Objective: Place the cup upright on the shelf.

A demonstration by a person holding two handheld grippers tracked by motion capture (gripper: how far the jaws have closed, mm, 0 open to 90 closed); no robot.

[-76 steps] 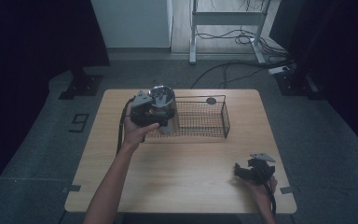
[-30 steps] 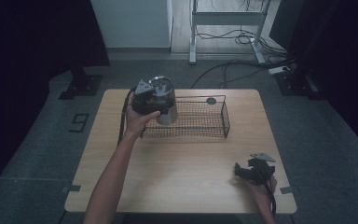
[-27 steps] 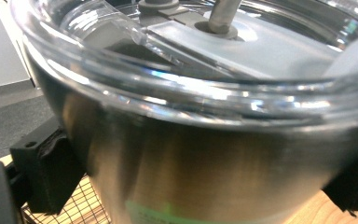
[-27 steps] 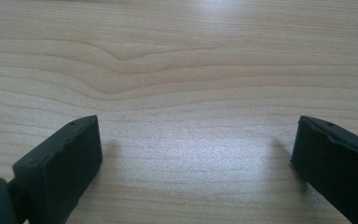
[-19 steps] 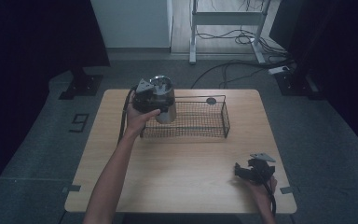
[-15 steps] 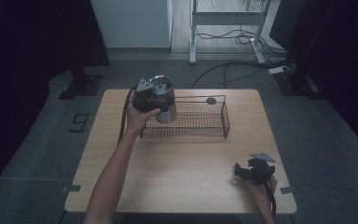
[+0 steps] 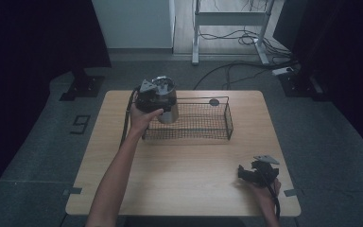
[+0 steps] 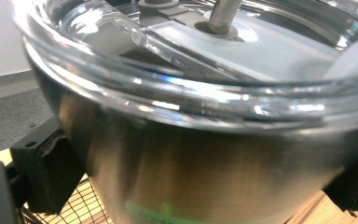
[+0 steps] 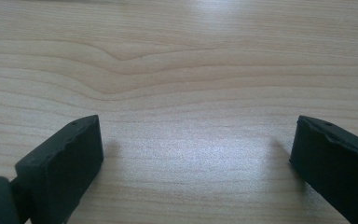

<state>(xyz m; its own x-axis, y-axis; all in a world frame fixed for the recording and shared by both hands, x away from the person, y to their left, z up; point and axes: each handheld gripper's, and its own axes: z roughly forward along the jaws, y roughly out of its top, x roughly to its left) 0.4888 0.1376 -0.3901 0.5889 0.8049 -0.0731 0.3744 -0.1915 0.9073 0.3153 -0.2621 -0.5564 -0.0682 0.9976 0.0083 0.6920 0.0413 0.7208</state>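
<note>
Now | left hand-held gripper [image 7: 163, 101] clamps steel tumbler [image 8: 205, 154] | right hand-held gripper [image 9: 198, 154] wide, empty

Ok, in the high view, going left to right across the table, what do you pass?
Left gripper shut on the steel cup → wire basket → right gripper, open, near the table's edge.

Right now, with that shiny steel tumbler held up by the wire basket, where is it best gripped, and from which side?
Probably where it is held now: the left hand-held gripper clamps the steel tumbler across its round metal wall, below the clear lid, coming in level from the side. The upright body offers two opposite sides; the lid looks slippery and the straw is thin. The wire basket sits below.
</note>
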